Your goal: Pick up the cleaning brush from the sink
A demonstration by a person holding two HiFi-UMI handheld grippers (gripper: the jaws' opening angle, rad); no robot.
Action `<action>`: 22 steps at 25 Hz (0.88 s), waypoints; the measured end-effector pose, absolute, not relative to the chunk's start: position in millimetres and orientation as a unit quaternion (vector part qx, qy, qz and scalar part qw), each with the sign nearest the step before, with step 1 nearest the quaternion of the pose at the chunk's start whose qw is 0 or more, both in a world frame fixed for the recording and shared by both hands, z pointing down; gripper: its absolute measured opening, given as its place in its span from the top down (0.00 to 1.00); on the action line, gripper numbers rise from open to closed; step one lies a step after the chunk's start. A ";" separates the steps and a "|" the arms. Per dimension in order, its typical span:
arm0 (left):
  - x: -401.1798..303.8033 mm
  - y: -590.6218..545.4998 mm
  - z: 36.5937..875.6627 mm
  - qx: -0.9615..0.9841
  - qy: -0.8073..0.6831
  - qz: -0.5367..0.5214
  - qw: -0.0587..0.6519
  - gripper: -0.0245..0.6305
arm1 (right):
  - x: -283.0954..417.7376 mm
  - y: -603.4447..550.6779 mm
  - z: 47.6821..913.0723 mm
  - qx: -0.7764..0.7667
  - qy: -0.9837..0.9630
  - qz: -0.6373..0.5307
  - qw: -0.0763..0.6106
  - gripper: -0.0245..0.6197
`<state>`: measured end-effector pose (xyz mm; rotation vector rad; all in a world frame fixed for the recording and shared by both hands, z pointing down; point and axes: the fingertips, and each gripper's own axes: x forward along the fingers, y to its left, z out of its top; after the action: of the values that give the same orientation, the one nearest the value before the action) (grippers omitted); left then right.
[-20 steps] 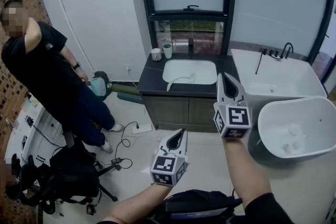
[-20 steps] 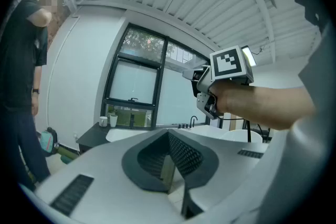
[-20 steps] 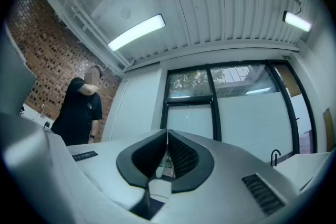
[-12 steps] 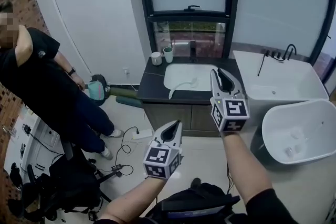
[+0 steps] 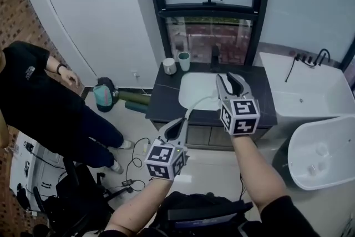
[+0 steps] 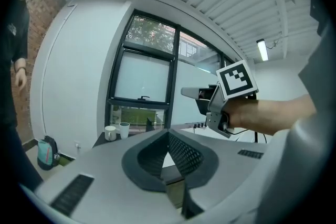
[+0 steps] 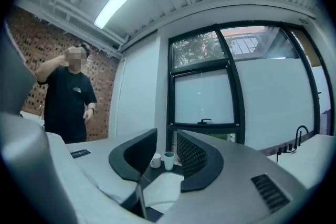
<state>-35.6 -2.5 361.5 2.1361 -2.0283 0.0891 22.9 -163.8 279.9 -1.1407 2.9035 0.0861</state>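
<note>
The white sink [image 5: 201, 87] sits in a dark vanity top under the window. A thin, curved white brush handle [image 5: 196, 104] runs from the basin over its front rim. My right gripper [image 5: 233, 78] is held level in front of the basin's right half, open, with nothing between its jaws. In the right gripper view the sink [image 7: 164, 187] shows through the gap of the right gripper [image 7: 167, 140]. My left gripper [image 5: 179, 122] hangs lower, in front of the cabinet, shut and empty. In the left gripper view the left gripper [image 6: 168, 135] has its jaws meeting at the tip.
Two cups [image 5: 170, 65] [image 5: 183, 60] and a dark faucet [image 5: 214, 55] stand at the back of the counter. A white bathtub [image 5: 310, 92] and a round white basin [image 5: 321, 154] lie to the right. A person [image 5: 39, 100] stands at the left, and cables [image 5: 135, 166] trail on the floor.
Both grippers have moved forward toward the vanity, which now looks nearer. The right gripper has come over the sink's front edge. The person at the left has shifted further left.
</note>
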 end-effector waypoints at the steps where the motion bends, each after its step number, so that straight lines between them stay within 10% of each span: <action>1: -53.3 -23.8 363.5 0.722 -0.685 0.033 0.097 0.96 | 7.3 -186.2 287.7 -0.369 0.929 0.023 0.004 0.77; 12: -322.4 -257.8 415.2 0.747 -0.654 0.063 0.103 0.96 | -197.7 -398.0 395.3 -0.460 0.882 -0.061 -0.082 0.68; 22: -411.4 -420.1 500.1 0.717 -0.656 0.132 0.197 0.94 | -250.9 -536.3 568.5 -0.467 0.816 -0.278 -0.195 0.62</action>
<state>-411.4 -420.1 500.1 2.0069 -1.8356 0.3682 -250.9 -536.3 568.5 -1.6829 2.9414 -1.0015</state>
